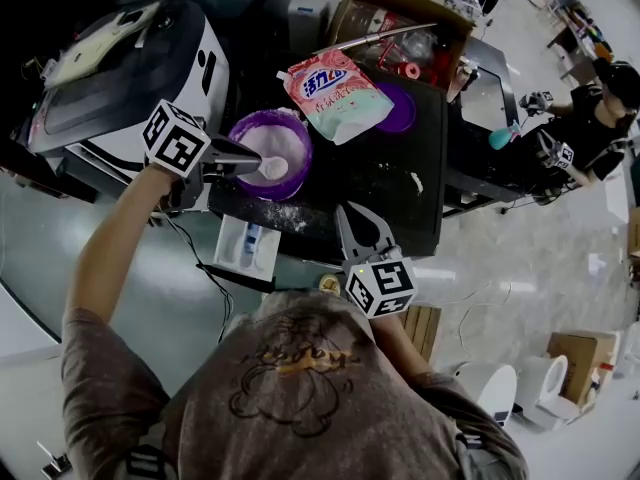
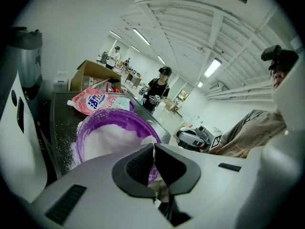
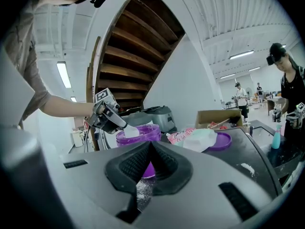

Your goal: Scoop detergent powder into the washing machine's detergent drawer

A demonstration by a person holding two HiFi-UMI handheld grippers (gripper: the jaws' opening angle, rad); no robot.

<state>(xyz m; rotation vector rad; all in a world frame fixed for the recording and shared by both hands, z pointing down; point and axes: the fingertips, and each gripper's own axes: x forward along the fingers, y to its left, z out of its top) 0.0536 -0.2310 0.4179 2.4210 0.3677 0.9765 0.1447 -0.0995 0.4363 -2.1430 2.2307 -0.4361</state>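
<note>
Shirt: the person's, foreground of the head view, behind both grippers.
Left gripper: jaws closed on a white scoop; its heaped bowl sits just ahead of the jaws, over the purple tub of powder.
Detergent drawer: pulled open, below and beside the left jaws; whether powder lies in it cannot be told.
Right gripper: over the dark bench, well apart from the tub.
Left gripper view: jaws pinched on the scoop's handle, tub ahead.
Right gripper view: jaws together, empty; spilled powder beneath them.
Progress: scoop loaded; carrying it over and tipping it into the drawer apparently remain.
</note>
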